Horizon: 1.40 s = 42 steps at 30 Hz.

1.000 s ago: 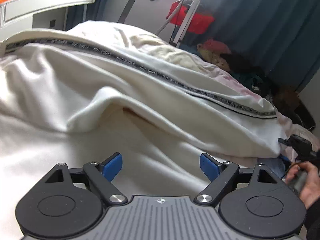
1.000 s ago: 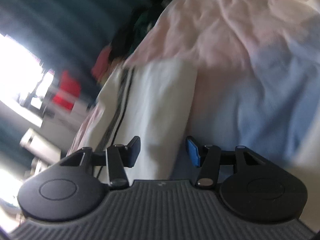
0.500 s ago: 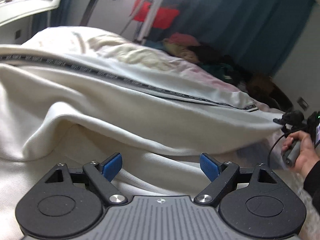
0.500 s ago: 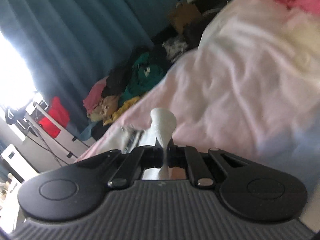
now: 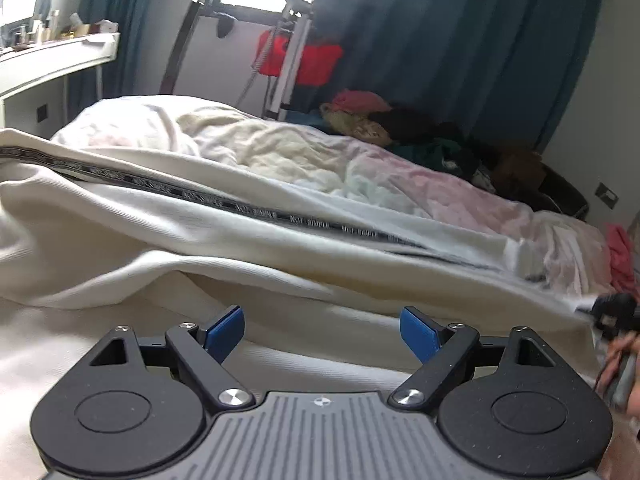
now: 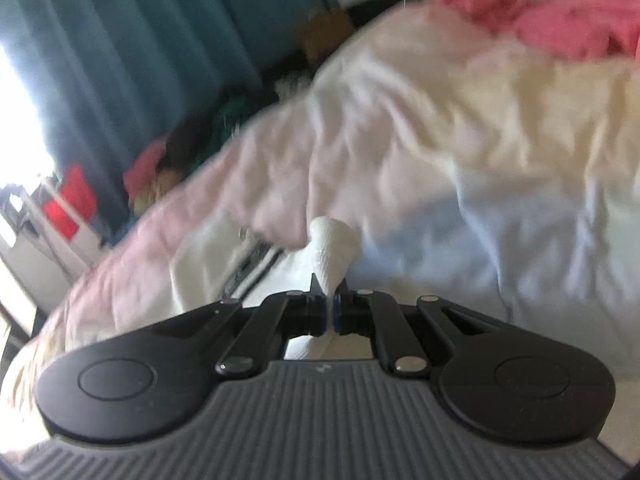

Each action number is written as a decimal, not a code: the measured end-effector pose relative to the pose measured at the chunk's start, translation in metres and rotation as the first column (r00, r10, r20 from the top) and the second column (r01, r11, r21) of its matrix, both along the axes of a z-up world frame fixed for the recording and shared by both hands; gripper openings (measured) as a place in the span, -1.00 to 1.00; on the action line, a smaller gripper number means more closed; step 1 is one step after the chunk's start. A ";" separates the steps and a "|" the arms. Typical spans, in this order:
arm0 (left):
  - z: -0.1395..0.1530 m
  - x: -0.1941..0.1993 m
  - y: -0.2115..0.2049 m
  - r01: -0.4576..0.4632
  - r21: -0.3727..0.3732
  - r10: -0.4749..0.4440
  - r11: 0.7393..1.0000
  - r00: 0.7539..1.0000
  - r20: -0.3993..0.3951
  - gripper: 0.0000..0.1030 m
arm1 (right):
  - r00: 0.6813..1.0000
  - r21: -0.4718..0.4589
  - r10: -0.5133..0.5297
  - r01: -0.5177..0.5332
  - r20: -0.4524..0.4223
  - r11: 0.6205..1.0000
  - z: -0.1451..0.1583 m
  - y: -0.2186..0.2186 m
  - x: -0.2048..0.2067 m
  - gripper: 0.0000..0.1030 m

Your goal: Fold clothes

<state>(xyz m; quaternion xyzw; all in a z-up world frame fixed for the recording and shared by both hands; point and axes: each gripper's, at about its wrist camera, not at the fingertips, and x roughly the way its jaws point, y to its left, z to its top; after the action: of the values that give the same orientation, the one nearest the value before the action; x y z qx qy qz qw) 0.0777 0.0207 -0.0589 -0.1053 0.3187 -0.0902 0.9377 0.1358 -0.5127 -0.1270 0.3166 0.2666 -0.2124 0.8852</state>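
Change, left view: over the last second the cream knitted garment with a black lettered stripe [image 5: 248, 236] had been drawn out long and low toward the right, its far end now running to the right gripper [image 5: 614, 312] at the frame edge, where a hand [image 5: 624, 364] held the handle.
Change, right view: 1 second earlier the right gripper's fingers stood apart over the cloth; half a second ago they had closed, and they remained closed on a tuft of it.
Meaning for the task: judged a stretching or straightening pull ahead of a fold; no finished fold was visible.
Garment position: it lay across the bed with its pale pink and white crumpled sheet [image 5: 460, 188], stripe running diagonally from upper left to lower right, a raised pleat just ahead of the left gripper.
Left gripper [image 5: 322, 330]: 2 blue-padded fingers [image 5: 224, 328] spread wide, holding nothing, hovering low over the near cream cloth; contact could not be confirmed.
Right gripper [image 6: 330, 312]: fingers pressed together, pinching a bunched white nub of the garment [image 6: 332, 248] that stood up past the tips.
Image quality: right view blurred by motion.
Background: red bag on a stand [image 5: 304, 60] and a pile of mixed clothes [image 5: 400, 128] beyond the bed, against dark teal curtains [image 5: 460, 48].
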 end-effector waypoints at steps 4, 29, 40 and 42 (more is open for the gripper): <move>0.004 0.001 0.001 -0.020 0.016 0.020 1.000 1.000 0.012 0.69 | 0.999 0.086 0.043 -0.042 -0.011 0.995 -0.005 0.001 -0.017 -0.80; 0.005 0.003 0.019 -0.055 0.011 0.056 0.998 0.998 -0.015 0.72 | 0.973 0.465 -0.196 0.232 -0.125 0.854 0.005 0.024 -0.178 0.48; -0.004 0.016 0.101 -0.366 -0.198 0.333 0.909 0.925 -0.184 0.73 | 0.986 0.603 -0.070 0.150 -0.154 0.783 -0.015 0.040 -0.171 0.47; -0.009 0.017 0.114 -0.405 -0.244 0.355 0.881 0.907 -0.226 0.74 | 0.984 0.619 -0.080 0.164 -0.160 0.768 -0.014 0.040 -0.176 0.46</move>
<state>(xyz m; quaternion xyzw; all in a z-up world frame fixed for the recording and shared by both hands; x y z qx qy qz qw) 0.0951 0.1343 -0.0681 -0.3075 0.3563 0.0607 0.8802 -0.0399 -0.4728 -0.1410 0.5972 0.3557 -0.1874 0.6941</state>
